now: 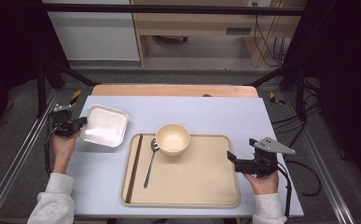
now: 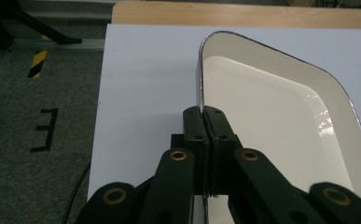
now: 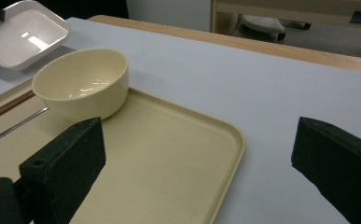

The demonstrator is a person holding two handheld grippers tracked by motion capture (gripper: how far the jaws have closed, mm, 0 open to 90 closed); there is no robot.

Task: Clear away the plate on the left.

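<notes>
One white square shallow dish (image 1: 104, 125) sits at the left of the pale blue-grey table (image 1: 215, 112), its left rim clamped between the shut jaws of the left claw (image 1: 81, 122); the left gripper view shows both black jaws pressed together on that thin rim (image 2: 199, 84), and the dish looks tilted up off the table there and in the right gripper view. One beige rectangular plastic tray (image 1: 192, 177) lies at the table's centre-front, just right of the dish. On the tray: one cream round bowl (image 1: 172, 138) at its far edge, upright; one metal spoon (image 1: 150, 162) with its head touching or just beside the bowl's left side, handle running toward the near edge; one pair of dark brown chopsticks (image 1: 134, 167) lying along the tray's left edge, side by side. The right claw (image 1: 230, 157) is at the tray's right edge, jaws wide apart with nothing between them; in the right gripper view the tray corner (image 3: 234, 140) lies between the two jaws. One hand on each gripper, grey sleeves at the bottom of the high view.
</notes>
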